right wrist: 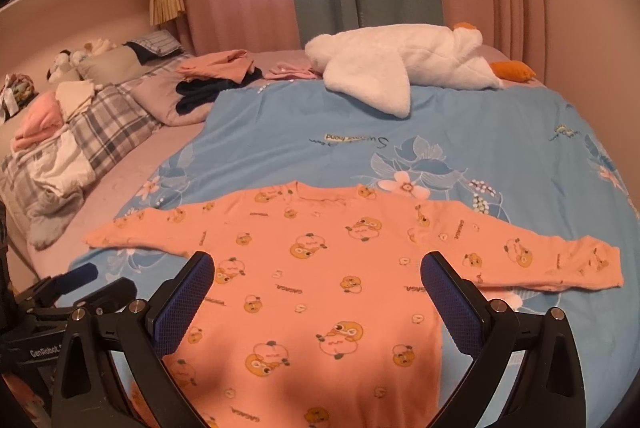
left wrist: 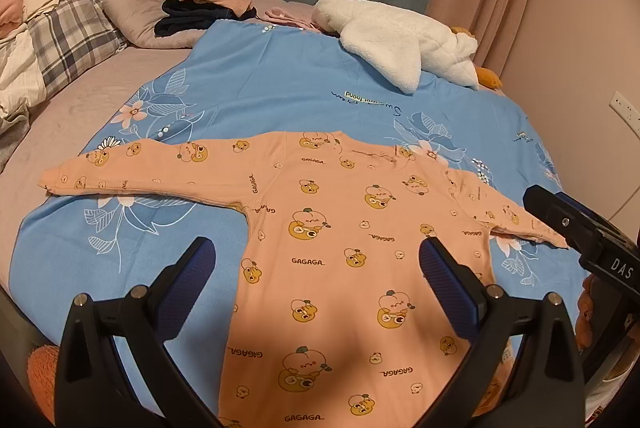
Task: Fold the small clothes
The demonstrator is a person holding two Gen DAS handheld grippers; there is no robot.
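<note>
Flat on the bed, the peach shirt stretches sleeve-to-sleeve crosswise ahead; left hand-held gripper and right hand-held gripper hover released, each nearer its own sleeve.

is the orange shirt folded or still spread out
Spread out: the orange shirt lies flat on the blue sheet, both sleeves stretched sideways, no fold visible.

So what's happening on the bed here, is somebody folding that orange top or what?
Someone holds a claw in each hand above an orange long-sleeved top spread flat on a blue sheet, sleeves stretched out to both sides. The left claw and the right claw are both open and hold nothing. No fold has been made yet. A white plush goose lies at the far end of the sheet.
</note>
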